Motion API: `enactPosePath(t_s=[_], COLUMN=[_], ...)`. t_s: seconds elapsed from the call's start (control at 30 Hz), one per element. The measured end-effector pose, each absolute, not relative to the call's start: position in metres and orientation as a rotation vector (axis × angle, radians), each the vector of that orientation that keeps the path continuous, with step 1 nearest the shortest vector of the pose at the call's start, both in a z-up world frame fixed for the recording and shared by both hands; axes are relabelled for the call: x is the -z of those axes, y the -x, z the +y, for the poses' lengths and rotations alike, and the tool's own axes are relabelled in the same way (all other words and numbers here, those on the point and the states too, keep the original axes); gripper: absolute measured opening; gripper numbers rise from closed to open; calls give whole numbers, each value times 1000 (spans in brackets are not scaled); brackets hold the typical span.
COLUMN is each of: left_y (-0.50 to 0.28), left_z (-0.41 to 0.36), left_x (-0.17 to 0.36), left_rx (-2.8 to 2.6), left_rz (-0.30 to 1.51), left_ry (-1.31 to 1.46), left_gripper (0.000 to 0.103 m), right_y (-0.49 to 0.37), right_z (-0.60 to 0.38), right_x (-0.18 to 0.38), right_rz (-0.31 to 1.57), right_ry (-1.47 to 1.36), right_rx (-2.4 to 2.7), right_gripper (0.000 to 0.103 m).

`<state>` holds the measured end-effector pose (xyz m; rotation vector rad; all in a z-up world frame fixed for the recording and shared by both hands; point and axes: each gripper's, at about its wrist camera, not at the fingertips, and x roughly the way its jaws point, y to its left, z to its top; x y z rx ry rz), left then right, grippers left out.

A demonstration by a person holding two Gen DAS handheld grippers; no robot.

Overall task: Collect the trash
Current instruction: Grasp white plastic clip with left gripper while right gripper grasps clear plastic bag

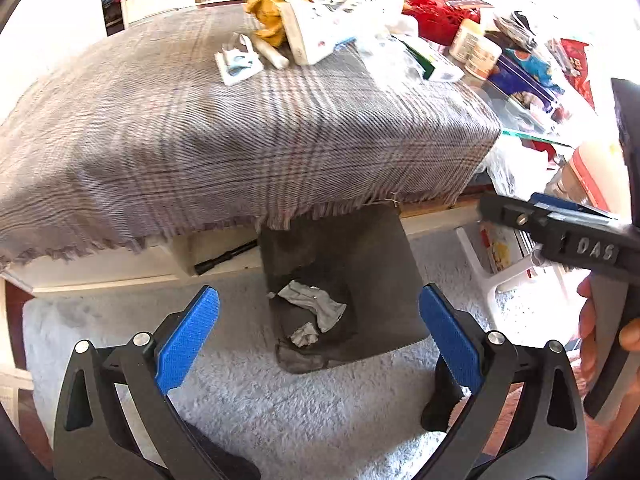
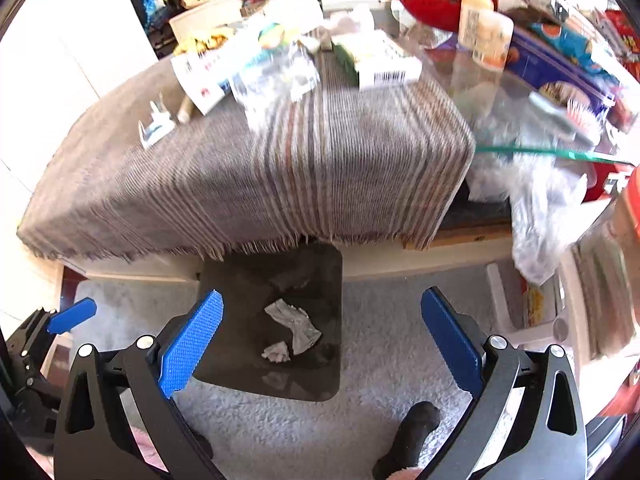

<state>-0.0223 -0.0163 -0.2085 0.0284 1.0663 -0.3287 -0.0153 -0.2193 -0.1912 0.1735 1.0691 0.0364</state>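
A dark bin (image 1: 360, 240) (image 2: 320, 276) stands on the carpet against the table's front. Crumpled grey paper (image 1: 316, 306) (image 2: 296, 324) and a small white wad (image 1: 305, 336) (image 2: 276, 351) lie inside it. My left gripper (image 1: 320, 336) is open and empty above the bin. My right gripper (image 2: 322, 336) is open and empty above the bin too; it shows at the right of the left wrist view (image 1: 560, 236). On the plaid cloth (image 1: 200, 128) (image 2: 280, 168) lie a white plastic package (image 1: 238, 62) (image 2: 156, 126), a paper roll (image 1: 274, 56), a white bag (image 1: 316, 30) and clear wrappers (image 2: 276, 76).
The right of the table holds jars (image 1: 478, 50) (image 2: 486, 28), a red bag (image 1: 436, 10), a blue box (image 1: 524, 76) (image 2: 560, 68) and a green-and-white carton (image 2: 380, 64). A glass edge (image 2: 560, 154) juts out. A clear plastic bag (image 2: 544, 208) hangs below. A grey carpet (image 1: 260, 400) covers the floor.
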Motion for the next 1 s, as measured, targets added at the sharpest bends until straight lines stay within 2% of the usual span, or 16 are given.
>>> enactPosePath(t_s=[0.3,0.57,0.6,0.67,0.73,0.83,1.0], left_y=[-14,-87,-97,-117,-137,-158,-180], left_z=[16,26,26,24,22,16,5], left_x=[165,154,153,153,156,164,181], left_rx=[253,221,214,219,226,234,258], left_rz=[1021,996,990,983,988,1006,1038], left_ry=[-9,10,3,1,-1,-9,-25], left_gripper=[95,94,93,88,85,80,80], right_y=[-21,-82,-90,-105,-117,-129,-148], right_z=[-208,-194,-194,-194,-194,-192,-189], right_x=[154,146,148,154,161,170,181], right_rz=[1034,983,981,985,993,1000,1025], right_ry=[-114,-95,-100,-129,-161,-160,-139], right_rx=[-61,-64,-64,-73,-87,-86,-85], right_gripper=[100,98,96,85,68,66,66])
